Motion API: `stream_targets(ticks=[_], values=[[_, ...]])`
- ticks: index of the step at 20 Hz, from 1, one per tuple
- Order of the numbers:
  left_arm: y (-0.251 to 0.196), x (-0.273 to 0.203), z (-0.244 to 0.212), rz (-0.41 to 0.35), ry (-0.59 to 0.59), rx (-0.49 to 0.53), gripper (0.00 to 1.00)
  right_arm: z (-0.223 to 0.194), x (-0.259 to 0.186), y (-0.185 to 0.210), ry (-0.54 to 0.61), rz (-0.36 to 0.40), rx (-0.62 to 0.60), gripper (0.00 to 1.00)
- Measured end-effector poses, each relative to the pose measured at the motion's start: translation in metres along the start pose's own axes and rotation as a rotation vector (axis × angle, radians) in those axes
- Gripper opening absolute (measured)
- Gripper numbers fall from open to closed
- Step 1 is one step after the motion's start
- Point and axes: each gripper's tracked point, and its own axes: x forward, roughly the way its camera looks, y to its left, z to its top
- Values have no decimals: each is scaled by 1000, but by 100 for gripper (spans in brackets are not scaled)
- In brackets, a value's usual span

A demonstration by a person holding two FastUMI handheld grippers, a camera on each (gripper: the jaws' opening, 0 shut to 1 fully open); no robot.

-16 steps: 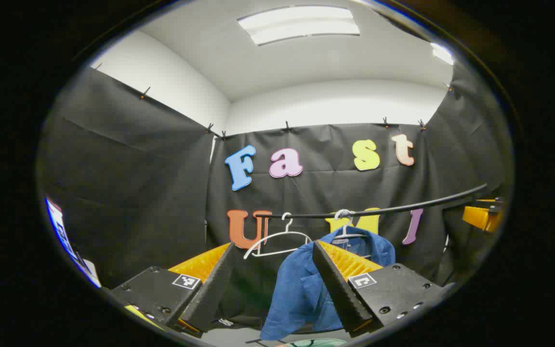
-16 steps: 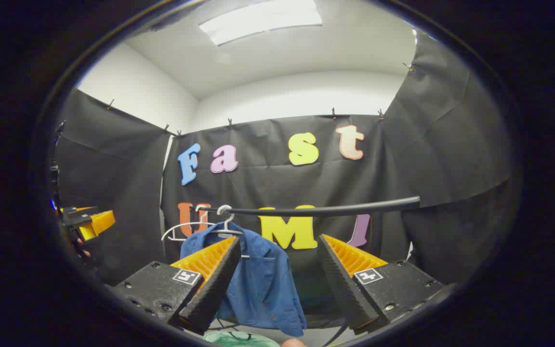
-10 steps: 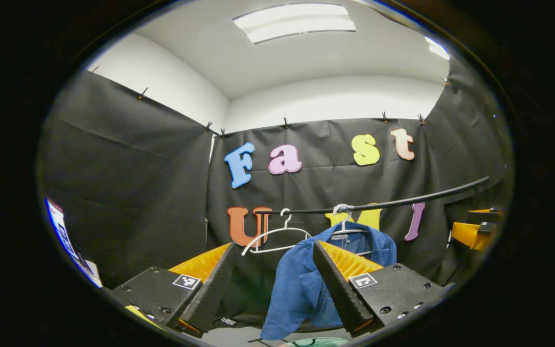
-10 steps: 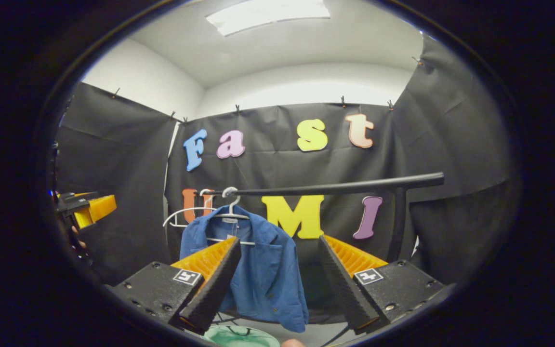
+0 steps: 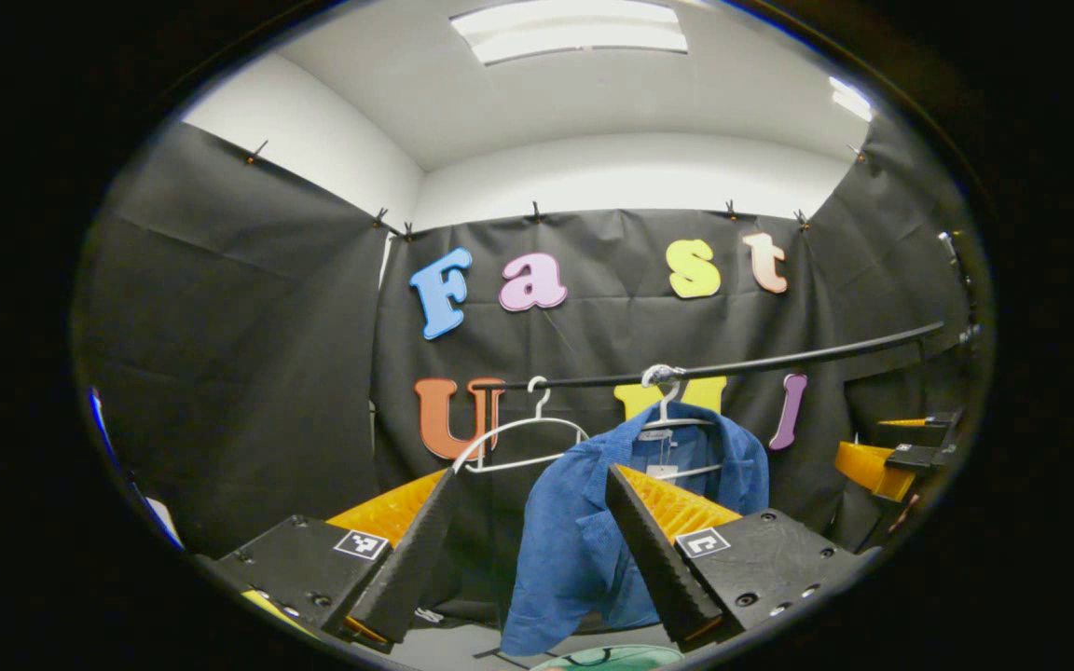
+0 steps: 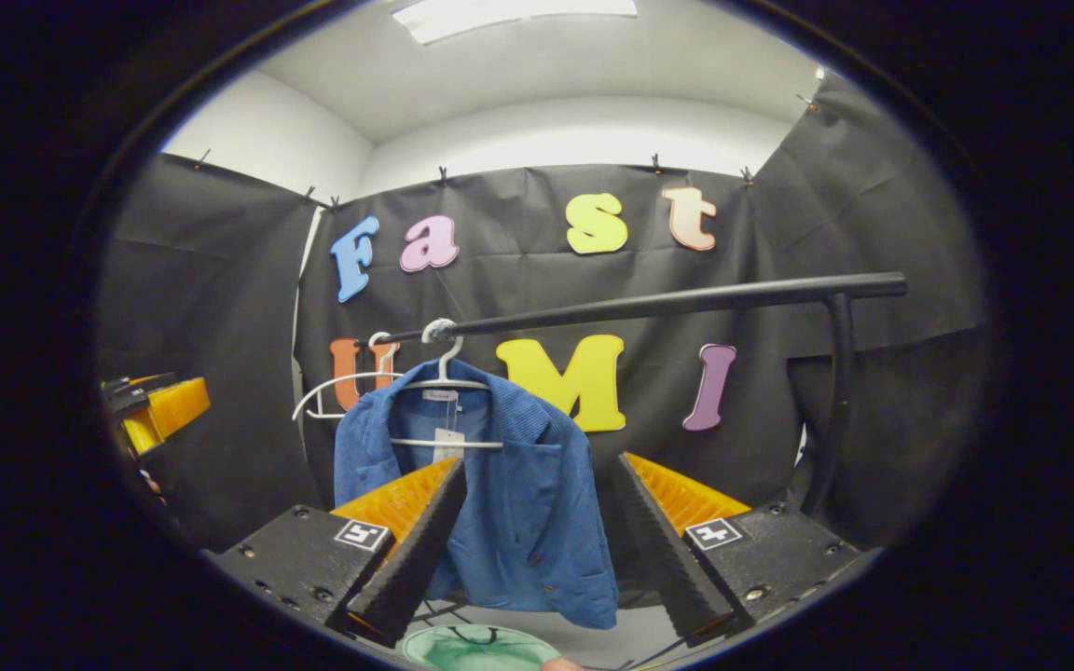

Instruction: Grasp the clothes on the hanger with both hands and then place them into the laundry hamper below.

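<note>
Left gripper (image 5: pixel 528 550) and right gripper (image 6: pixel 537 550): jaws spread wide, holding nothing. Blue jacket (image 6: pixel 509 503) hangs on a white hanger (image 6: pixel 444 373) from the black rail (image 6: pixel 649 303), beyond both jaws. Its collar label and paper tag (image 6: pixel 447 438) are too small to read. Green hamper (image 6: pixel 476 648) rim lies below the right jaws.

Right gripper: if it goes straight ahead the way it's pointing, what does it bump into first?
Probably the blue jacket on its hanger. It hangs between the open right gripper fingers, slightly left of centre; depth is unclear.
</note>
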Motion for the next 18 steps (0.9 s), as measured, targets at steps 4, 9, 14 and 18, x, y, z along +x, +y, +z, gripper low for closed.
stream_targets(ticks=[4,9,14,18], values=[[-1,18,-26,-57,44,-25,100,-10,17,15,6,-60,-21,100],[-15,42,-70,-154,116,-42,100,-34,46,28,39,-136,-24,100],[-31,65,-103,-230,177,-52,100,-52,60,33,46,-180,-41,99],[-47,79,-119,-237,187,-48,100,-70,72,29,84,-171,-49,99]])
